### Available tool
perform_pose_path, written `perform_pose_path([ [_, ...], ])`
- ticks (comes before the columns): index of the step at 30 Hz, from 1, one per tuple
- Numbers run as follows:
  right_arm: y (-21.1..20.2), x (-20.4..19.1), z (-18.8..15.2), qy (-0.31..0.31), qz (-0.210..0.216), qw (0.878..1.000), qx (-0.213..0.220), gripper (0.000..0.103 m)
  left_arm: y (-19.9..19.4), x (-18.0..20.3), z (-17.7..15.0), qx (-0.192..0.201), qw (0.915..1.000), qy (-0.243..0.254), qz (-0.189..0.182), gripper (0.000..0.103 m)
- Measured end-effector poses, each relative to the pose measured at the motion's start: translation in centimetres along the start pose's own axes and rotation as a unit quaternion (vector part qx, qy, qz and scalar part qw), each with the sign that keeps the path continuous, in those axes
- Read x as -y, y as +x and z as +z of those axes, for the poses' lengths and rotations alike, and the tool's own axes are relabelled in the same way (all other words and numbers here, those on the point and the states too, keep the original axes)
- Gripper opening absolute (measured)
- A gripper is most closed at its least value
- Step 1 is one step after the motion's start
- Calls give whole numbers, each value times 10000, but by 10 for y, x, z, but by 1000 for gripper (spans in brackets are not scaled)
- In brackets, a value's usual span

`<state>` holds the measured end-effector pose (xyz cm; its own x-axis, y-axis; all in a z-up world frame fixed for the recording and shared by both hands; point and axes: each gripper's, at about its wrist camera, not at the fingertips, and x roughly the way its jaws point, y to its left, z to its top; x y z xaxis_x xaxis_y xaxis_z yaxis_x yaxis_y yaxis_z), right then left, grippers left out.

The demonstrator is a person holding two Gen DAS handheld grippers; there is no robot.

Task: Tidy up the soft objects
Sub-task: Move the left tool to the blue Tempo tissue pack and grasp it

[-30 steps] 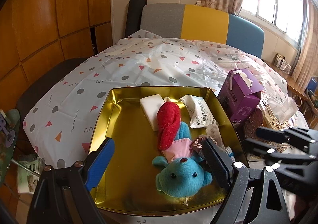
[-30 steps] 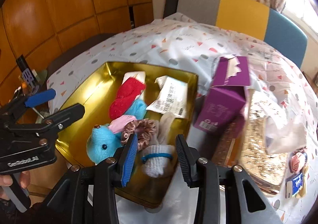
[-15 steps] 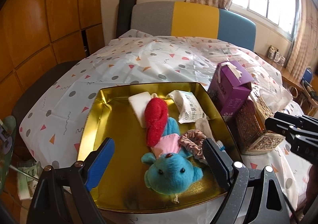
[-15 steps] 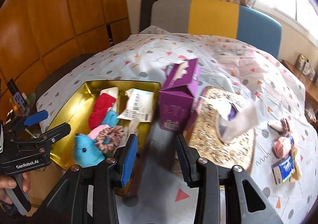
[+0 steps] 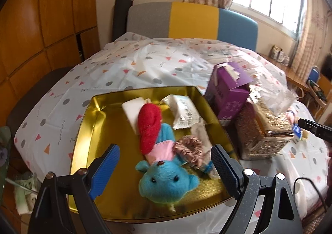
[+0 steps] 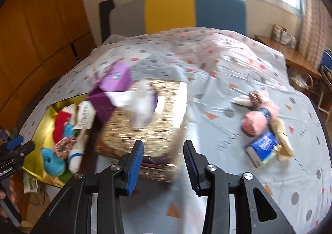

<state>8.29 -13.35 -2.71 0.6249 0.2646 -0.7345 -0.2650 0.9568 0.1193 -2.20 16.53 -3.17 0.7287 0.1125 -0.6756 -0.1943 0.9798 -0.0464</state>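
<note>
Soft toys already fill the gold tray (image 5: 83,130) at left: blue plush (image 5: 166,184), red sock (image 5: 148,124), scrunchie (image 5: 189,147). Left gripper (image 5: 165,168) hangs over the plush, jaws wide apart, empty. Centre: purple box (image 6: 113,88) and glittery tissue box (image 6: 153,128) crowd the tray's right wall. Right gripper (image 6: 162,163), jaws apart and empty, faces the loose pile at right: pink yarn ball (image 6: 254,124), blue packet (image 6: 263,146). Risk: a low swing back could clip the tissue box. Open cloth lies near the pile; the bed edge is close beyond it.
</note>
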Motion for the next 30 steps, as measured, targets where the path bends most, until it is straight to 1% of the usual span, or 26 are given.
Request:
perform_pose_path([
  [4, -7, 65, -6, 687, -456, 9966, -42, 40, -10, 13, 5, 121, 9994, 177, -270, 90],
  [7, -12, 122, -13, 1285, -972, 9869, -66, 40, -18, 29, 9, 225, 9975, 387, -546, 90],
  [9, -14, 161, -20, 1774, -1252, 9761, -110, 40, -24, 42, 13, 270, 9950, 557, -783, 90],
  [11, -16, 195, -30, 2229, -1535, 9626, -98, 40, -31, 59, 16, 337, 9911, 798, -1007, 90],
  [13, -19, 222, -44, 2731, -1720, 9464, -87, 40, -37, 80, 19, 367, 9857, 1070, -1251, 90],
  [15, -22, 244, -58, 3294, -1796, 9267, -215, 40, -41, 104, 23, 397, 9791, 1332, -1482, 90],
  [16, -25, 252, -63, 3539, -1742, 9187, -194, 40, -43, 117, 24, 390, 9754, 1469, -1599, 90],
  [17, -29, 256, -67, 3693, -1663, 9142, -131, 40, -45, 131, 26, 371, 9713, 1607, -1712, 90],
  [19, -34, 259, -71, 3821, -1634, 9095, -80, 40, -46, 160, 29, 327, 9630, 1816, -1963, 90],
  [21, -36, 259, -73, 3867, -1595, 9083, -93, 40, -45, 188, 32, 234, 9541, 1987, -2228, 90],
  [22, -36, 259, -74, 3883, -1567, 9081, -84, 40, -43, 202, 33, 210, 9507, 2082, -2290, 90],
  [24, -36, 257, -72, 3864, -1556, 9091, -81, 40, -34, 234, 32, 87, 9428, 2342, -2370, 89],
  [27, -34, 258, -72, 3891, -1509, 9087, -114, 40, -16, 276, 27, -142, 9329, 2532, -2557, 89],
  [30, -33, 262, -73, 3974, -1466, 9058, -118, 40, 6, 315, 18, -233, 9244, 2820, -2559, 89],
])
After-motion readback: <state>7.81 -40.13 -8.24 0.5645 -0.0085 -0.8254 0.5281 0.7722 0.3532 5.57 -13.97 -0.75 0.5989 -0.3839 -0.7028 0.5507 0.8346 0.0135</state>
